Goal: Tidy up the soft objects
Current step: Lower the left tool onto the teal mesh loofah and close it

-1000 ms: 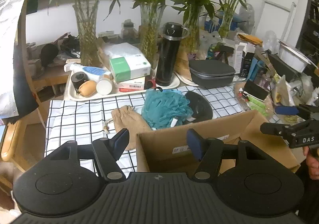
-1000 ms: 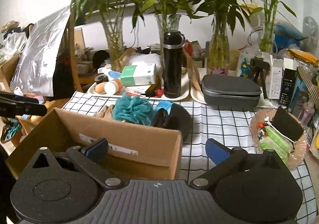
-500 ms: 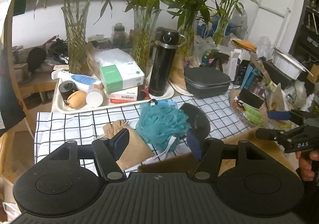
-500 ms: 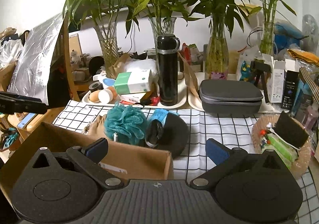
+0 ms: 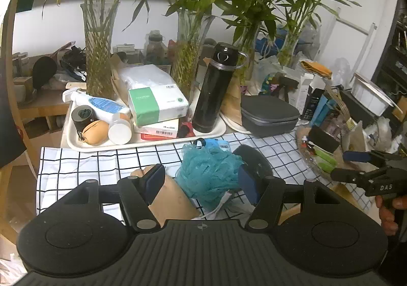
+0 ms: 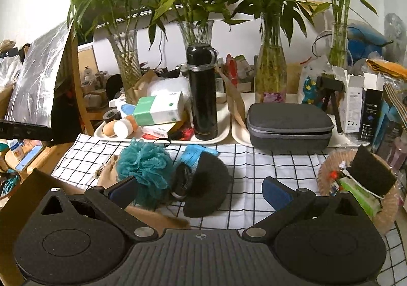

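A teal bath pouf (image 5: 208, 176) (image 6: 145, 168) lies on the checked cloth (image 5: 84, 166). A tan cloth pouch (image 5: 170, 199) (image 6: 106, 176) lies to its left, a black cap (image 5: 254, 161) (image 6: 208, 189) to its right, and a blue packet (image 6: 195, 153) behind it. My left gripper (image 5: 201, 181) is open just short of the pouf, which shows between its fingers without touching them. My right gripper (image 6: 201, 191) is open near the cap and holds nothing. A cardboard box (image 6: 23, 191) sits low under both grippers, mostly hidden.
Behind the cloth, a white tray (image 5: 142, 142) carries a black flask (image 5: 216, 87), a tissue box (image 5: 157, 105) and bottles. A grey zip case (image 6: 290, 123) sits to the right, glass vases (image 5: 98, 49) of bamboo behind. A wicker basket (image 6: 328, 171) of sponges stands at the right edge.
Both grippers have moved forward over the cardboard box toward the soft things. The box has dropped out of the left view, and the pouf now sits between the left fingers.
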The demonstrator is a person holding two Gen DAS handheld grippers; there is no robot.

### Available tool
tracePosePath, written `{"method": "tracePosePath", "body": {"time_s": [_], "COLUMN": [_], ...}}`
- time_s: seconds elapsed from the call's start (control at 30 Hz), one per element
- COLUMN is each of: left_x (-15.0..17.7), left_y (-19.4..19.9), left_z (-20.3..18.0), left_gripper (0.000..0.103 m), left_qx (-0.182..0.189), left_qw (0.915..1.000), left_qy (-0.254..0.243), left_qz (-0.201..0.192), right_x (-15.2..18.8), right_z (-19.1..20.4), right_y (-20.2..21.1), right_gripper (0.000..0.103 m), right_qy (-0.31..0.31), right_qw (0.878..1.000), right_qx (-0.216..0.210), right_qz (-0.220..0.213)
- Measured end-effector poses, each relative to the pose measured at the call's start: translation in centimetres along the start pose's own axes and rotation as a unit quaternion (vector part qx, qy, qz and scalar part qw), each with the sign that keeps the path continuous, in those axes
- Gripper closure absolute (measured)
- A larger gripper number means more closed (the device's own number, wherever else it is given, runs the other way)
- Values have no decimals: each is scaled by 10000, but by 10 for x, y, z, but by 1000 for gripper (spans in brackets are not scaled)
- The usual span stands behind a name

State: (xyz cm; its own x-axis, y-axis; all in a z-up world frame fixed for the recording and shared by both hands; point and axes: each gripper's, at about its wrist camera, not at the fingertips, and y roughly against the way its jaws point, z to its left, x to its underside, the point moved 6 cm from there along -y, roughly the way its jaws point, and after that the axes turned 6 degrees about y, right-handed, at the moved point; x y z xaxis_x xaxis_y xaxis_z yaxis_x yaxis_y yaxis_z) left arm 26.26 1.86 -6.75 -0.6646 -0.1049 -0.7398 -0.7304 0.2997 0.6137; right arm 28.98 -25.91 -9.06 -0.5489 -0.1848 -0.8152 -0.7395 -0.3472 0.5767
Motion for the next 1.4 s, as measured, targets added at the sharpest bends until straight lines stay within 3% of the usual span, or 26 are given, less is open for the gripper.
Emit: {"method": "tracePosePath", "body": {"time_s": [0.63,0.83,1.07,1.3,1.4], "left_x": [-9,-13,-4,9,18], "left_y": [-12,-29,-70,-122,-142], "left_z": [16,36,45,45,41], "left_gripper": [40,40,40,40,29], "left_qx": [67,184,563,1447,1450], "left_qw": [9998,9994,9973,9815,9786], "left_qy": [-22,200,428,756,711], "left_qz": [-164,-192,200,1006,1277], "right_x": [-6,-10,-11,-11,-12], "right_z": [-10,-18,-31,-34,-36], "right_y": [-15,-24,-37,-52,-60], "right_gripper": [0,0,0,0,0], "right_qy": [10,-22,-94,-22,38], "right_qw": [9999,9998,9994,9987,9984], "right_qx": [-57,-111,-138,-196,-205], "right_qz": [105,171,318,461,530]}}
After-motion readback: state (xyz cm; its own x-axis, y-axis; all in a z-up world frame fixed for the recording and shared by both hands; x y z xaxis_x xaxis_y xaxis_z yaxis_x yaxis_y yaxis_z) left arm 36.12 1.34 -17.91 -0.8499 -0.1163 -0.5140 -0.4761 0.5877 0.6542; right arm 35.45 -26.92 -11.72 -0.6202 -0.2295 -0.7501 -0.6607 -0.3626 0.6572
